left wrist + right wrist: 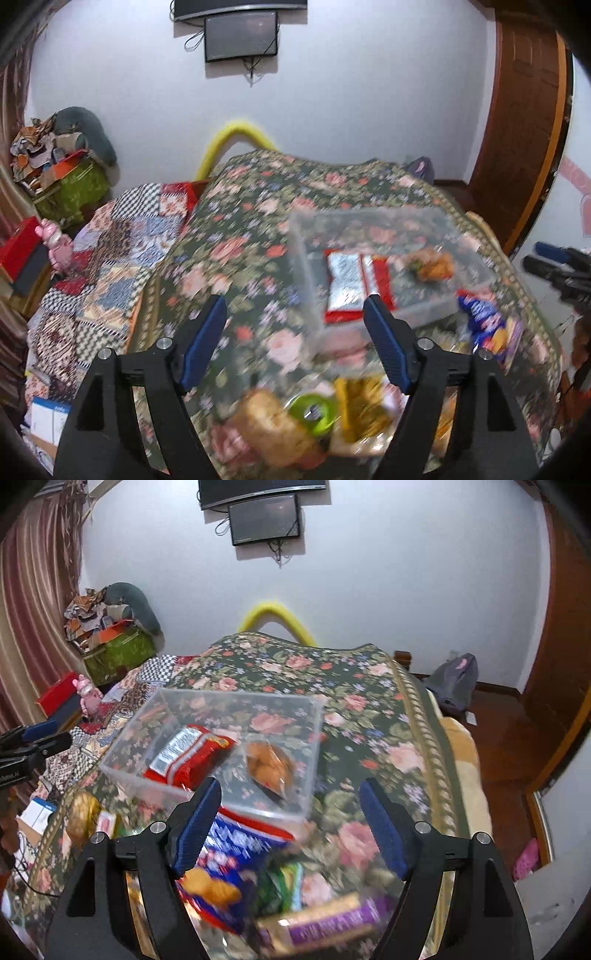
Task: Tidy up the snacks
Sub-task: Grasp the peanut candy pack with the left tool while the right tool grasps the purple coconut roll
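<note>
Here, both tools spread — left tool [295, 321], right tool [290, 805], clear bin [159, 775], two packets inside.

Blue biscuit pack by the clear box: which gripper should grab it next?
Right, probably. The blue biscuit pack lies just ahead of the open right gripper, near the clear box. The open left gripper faces other snacks, with that pack off to its right.

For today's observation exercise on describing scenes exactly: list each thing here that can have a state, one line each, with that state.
Clear plastic box: open, no lid, upright.
Red snack packet: lying inside the box.
Clear bag of orange snacks: lying inside the box.
Blue biscuit packet: outside the box, flat on the cloth.
Left gripper: open, empty.
Right gripper: open, empty.
</note>
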Action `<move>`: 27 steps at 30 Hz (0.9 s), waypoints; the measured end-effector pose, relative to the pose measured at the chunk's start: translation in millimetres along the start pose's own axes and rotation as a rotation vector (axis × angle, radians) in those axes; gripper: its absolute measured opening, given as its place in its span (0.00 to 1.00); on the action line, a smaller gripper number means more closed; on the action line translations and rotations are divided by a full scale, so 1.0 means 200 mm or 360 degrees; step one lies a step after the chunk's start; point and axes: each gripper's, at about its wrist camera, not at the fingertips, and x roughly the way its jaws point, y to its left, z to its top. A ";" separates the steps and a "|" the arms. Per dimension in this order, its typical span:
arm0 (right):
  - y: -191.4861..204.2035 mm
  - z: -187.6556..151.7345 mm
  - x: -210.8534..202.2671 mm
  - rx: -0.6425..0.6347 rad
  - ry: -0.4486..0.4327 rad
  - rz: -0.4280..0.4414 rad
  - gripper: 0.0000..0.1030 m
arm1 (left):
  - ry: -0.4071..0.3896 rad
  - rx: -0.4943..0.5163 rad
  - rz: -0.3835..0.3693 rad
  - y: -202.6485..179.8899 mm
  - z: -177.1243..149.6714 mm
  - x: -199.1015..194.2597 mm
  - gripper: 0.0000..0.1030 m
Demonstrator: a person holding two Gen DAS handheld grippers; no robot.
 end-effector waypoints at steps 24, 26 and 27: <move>-0.22 -0.45 0.22 0.0401 0.0447 0.0043 0.73 | 0.0313 -0.0318 -0.0055 0.23 -0.48 0.22 0.79; -0.22 -0.46 0.25 0.0411 0.0455 0.0058 0.73 | 0.0298 -0.0342 -0.0057 0.24 -0.49 0.23 0.81; -0.21 -0.46 0.26 0.0423 0.0462 0.0065 0.74 | 0.0296 -0.0362 -0.0066 0.24 -0.49 0.23 0.81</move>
